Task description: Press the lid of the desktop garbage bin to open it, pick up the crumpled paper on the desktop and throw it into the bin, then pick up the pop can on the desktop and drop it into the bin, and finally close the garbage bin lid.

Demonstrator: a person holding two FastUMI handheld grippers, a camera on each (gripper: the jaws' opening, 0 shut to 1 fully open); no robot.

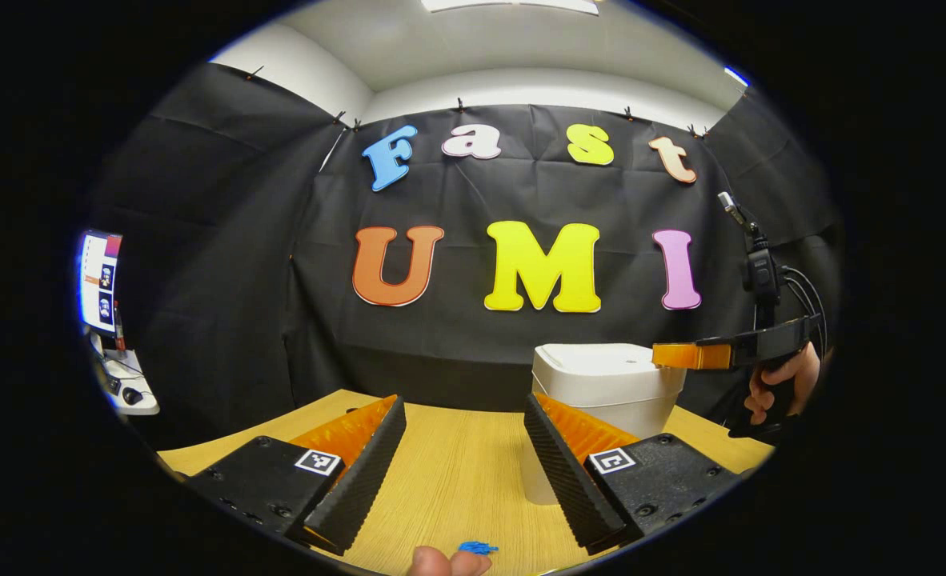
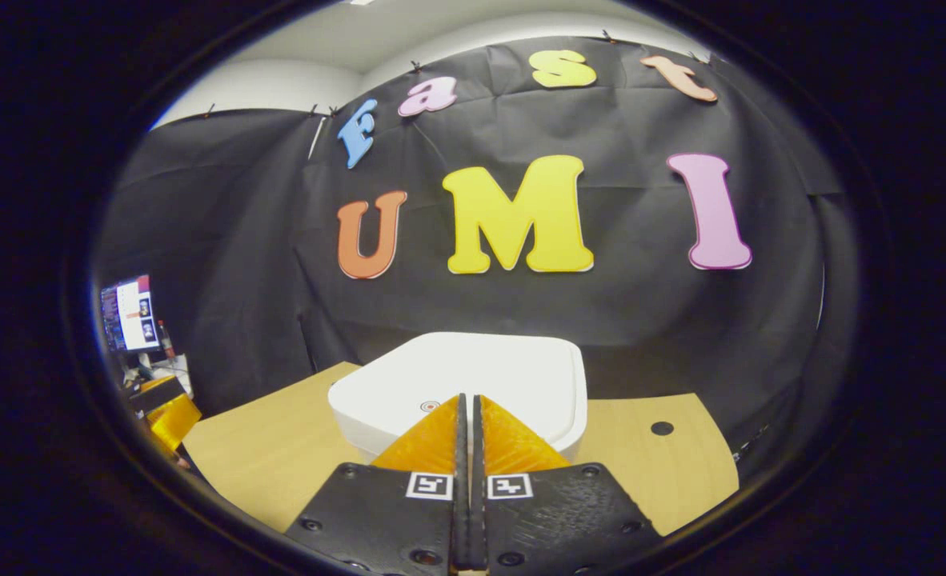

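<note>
I hold the right gripper (image 2: pixel 466 404), fingers pressed together, over the shut lid (image 2: pixel 473 376) of the bin (image 1: pixel 601 392) on the bench (image 1: pixel 457 472), left gripper (image 1: pixel 465 448) wide and empty; an off-centre press may tip the bin.

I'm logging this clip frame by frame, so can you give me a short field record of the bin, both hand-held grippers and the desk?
bin: white plastic desktop garbage bin, lid closed
bin position: on the light wooden desk, near the black cloth wall
right hand-held gripper: fingers closed together, empty, tips over the lid's near edge; contact unclear
left hand-held gripper: open, empty, above the desk
holding hand: grips the right gripper beside the bin
small blue object: on the desk's near edge, unidentifiable
</note>
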